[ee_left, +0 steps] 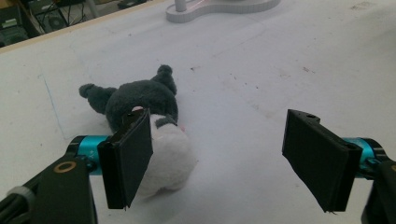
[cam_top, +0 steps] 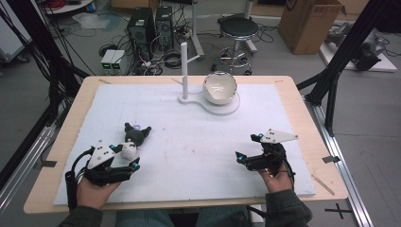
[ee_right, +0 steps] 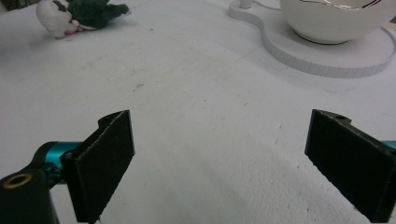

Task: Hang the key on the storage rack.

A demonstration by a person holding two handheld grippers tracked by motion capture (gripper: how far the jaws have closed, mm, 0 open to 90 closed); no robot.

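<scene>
We have a small plush toy lying on its side on the white sheet that covers the desk, in the left half and nearer the near edge than the far one. Its body is dark grey with stubby limbs, and its head or belly is white. Our left gripper sits just on the near side of it, jaws wide apart; in the left gripper view the toy lies off to the side of the gap, partly behind one pad, and nothing is between the jaws. Whether that pad brushes the white fur we cannot tell.

Our right gripper rests near the right part of the near edge, well apart from the toy, its jaws also spread and holding nothing. Toward the middle of the far edge stands a white bowl on a flat white base with an upright post.

We judge the toy to be light, soft and squashy, not fragile and not slippery: the fur should give the pads good purchase. The plump middle, where grey meets white, looks the best place to take hold; the thin limbs would likely flop or slip free. The left gripper would first need to shift sideways so the body lies between its jaws.
</scene>
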